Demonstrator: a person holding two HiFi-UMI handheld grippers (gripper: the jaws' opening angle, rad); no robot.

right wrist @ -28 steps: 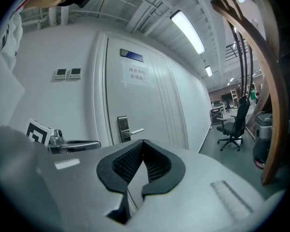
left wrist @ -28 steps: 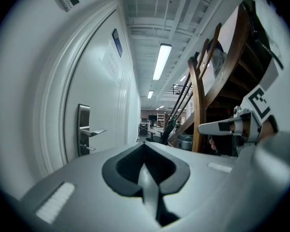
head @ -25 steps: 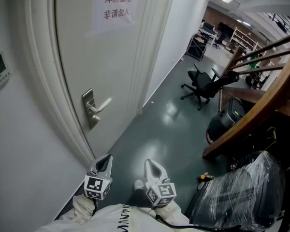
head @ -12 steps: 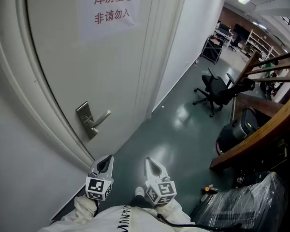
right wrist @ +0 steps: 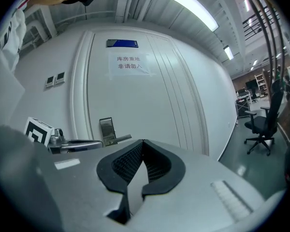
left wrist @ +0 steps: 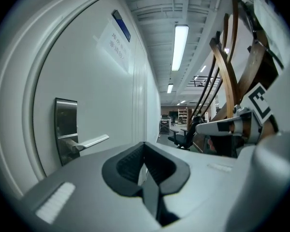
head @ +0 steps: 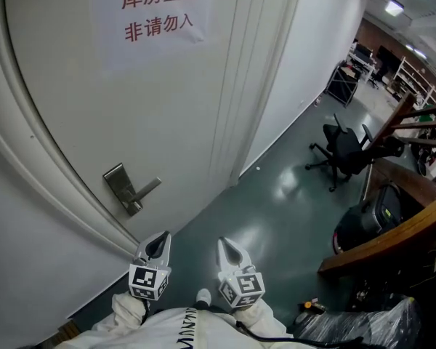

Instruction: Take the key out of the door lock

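A steel lock plate [head: 118,185] with a lever handle [head: 144,190] sits low on the white door [head: 174,100], up and to the left of both grippers. The key is too small to make out in any view. My left gripper [head: 160,238] and right gripper [head: 226,243] are held side by side close to my body, both shut and empty, well short of the lock. In the left gripper view the plate [left wrist: 66,129] and handle [left wrist: 93,141] lie left of the shut jaws [left wrist: 144,144]. The right gripper view shows the plate [right wrist: 106,128] up and left of its shut jaws [right wrist: 143,142].
A paper sign with red characters [head: 157,14] hangs on the door. To the right, on the dark green floor, stand a black office chair [head: 345,148], a wooden stair railing [head: 392,240], a dark bin [head: 374,220] and a plastic-wrapped object [head: 367,331].
The head view has swung toward the door: the sign and lock plate now sit larger and further left, the chair and railing further right. Both grippers keep their places, still shut.
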